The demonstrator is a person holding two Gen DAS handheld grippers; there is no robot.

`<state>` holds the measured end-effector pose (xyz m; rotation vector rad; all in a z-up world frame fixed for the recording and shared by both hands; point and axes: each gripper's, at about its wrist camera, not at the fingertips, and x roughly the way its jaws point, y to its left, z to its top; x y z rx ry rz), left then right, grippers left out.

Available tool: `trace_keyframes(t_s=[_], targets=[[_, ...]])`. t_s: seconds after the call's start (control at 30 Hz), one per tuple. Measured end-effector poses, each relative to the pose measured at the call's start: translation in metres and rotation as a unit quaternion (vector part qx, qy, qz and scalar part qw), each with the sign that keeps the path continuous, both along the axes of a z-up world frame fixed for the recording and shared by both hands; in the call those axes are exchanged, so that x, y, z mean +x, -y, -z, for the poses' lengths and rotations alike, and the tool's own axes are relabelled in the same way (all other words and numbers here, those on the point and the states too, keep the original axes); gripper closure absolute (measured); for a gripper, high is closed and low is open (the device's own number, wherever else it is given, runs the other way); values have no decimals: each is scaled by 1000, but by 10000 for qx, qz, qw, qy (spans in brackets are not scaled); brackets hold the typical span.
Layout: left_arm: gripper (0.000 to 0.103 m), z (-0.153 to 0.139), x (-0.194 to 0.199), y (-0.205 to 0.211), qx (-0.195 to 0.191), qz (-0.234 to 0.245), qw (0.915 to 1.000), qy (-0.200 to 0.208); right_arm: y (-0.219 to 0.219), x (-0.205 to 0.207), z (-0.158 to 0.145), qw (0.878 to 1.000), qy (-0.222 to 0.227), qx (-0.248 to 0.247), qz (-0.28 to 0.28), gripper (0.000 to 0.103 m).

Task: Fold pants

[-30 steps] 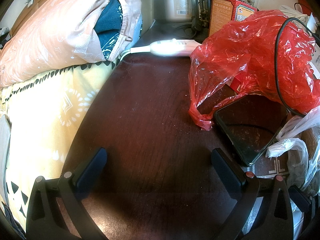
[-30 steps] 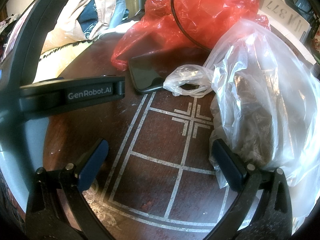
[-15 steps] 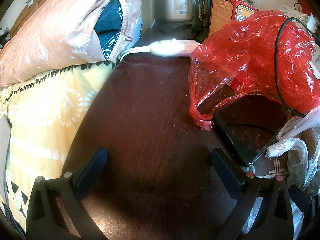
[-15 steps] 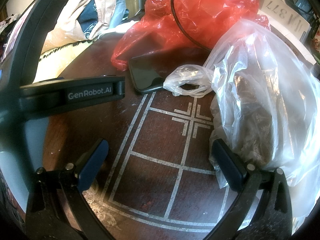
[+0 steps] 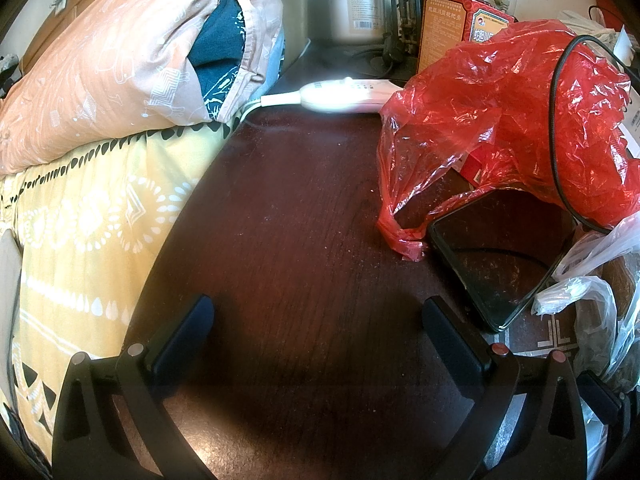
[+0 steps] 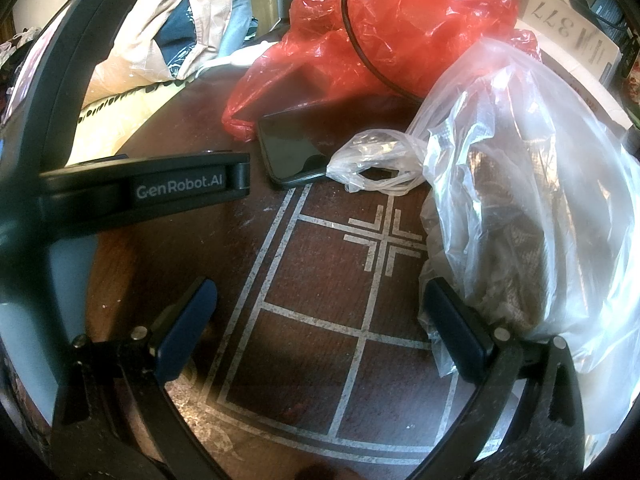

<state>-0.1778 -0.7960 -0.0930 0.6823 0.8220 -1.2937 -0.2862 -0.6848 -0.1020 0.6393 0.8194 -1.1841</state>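
Note:
No pants show in either view. My left gripper (image 5: 318, 320) is open and empty, low over a dark wooden table (image 5: 288, 220). My right gripper (image 6: 318, 304) is open and empty over the same table (image 6: 320, 368), beside its white inlaid lines. The left gripper's black body (image 6: 132, 192) shows at the left of the right wrist view. A bed with a yellow patterned sheet (image 5: 92, 220) lies left of the table, with a peach pillow (image 5: 104, 80) and dark blue cloth (image 5: 218, 52) piled at its far end.
A red plastic bag (image 5: 512, 120) and a black phone (image 5: 492, 264) with a cable lie at the table's right. A clear plastic bag (image 6: 532, 208) touches my right finger. A white handheld controller (image 5: 344, 96), a canister (image 5: 356, 6) and an orange box (image 5: 448, 28) stand at the back.

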Motion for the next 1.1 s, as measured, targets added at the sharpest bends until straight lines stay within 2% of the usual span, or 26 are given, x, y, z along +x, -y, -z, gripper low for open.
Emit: trace_keyframes(t_s=[0.73, 0.8, 0.83, 0.9, 0.97, 1.1], targets=[[0, 0, 0, 0, 20, 0, 10000, -4, 0, 0, 0, 10000, 0, -1, -3, 0], [0, -1, 2, 0, 181, 285, 9994, -43, 0, 0, 0, 10000, 0, -1, -4, 0], [0, -1, 5, -2, 210, 253, 9994, -66, 0, 0, 0, 10000, -2, -2, -5, 0], [0, -10, 20, -19, 96, -77, 9999, -90, 0, 0, 0, 10000, -5, -3, -7, 0], [0, -25, 33, -40, -39, -412, 9991, 104, 1, 2, 1, 10000, -12, -6, -20, 0], [0, -72, 70, -108, -453, -1211, 9900, 556, 0, 10, 0, 9997, -104, -46, -223, 0]])
